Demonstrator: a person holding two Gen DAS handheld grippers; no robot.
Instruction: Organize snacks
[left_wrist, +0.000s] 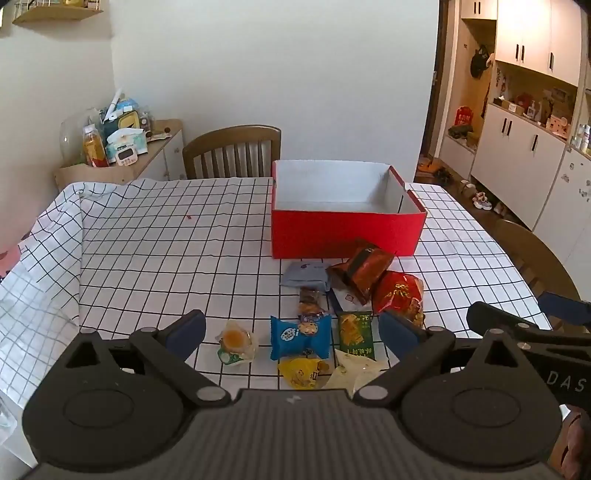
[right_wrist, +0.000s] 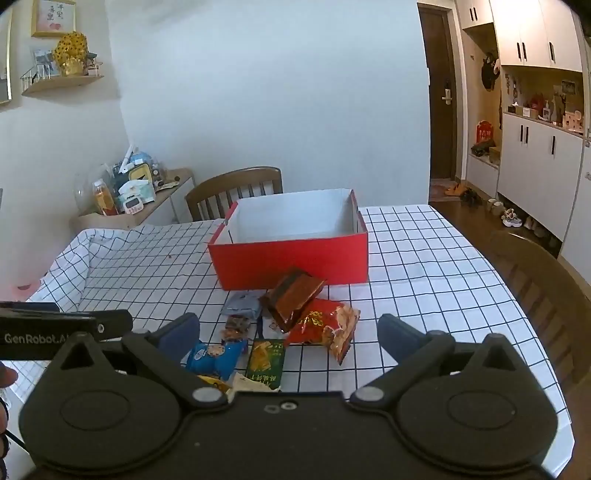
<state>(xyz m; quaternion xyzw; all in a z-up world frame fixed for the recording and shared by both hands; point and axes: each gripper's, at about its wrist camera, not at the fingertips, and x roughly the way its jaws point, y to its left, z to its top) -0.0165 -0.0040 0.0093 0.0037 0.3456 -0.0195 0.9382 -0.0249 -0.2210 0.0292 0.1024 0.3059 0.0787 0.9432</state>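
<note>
Checked tablecloth (left_wrist: 155, 240): red box (left_wrist: 343, 236), snack packets (left_wrist: 301, 336).

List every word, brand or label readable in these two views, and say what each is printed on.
"GenRobot.A", cut off by the near gripper: on the left gripper's side, in the right wrist view.
"DAS", cut off at the frame edge: on the right gripper's body, in the left wrist view.
Snack packets and framed wall picture: print present, too blurred to read.
</note>
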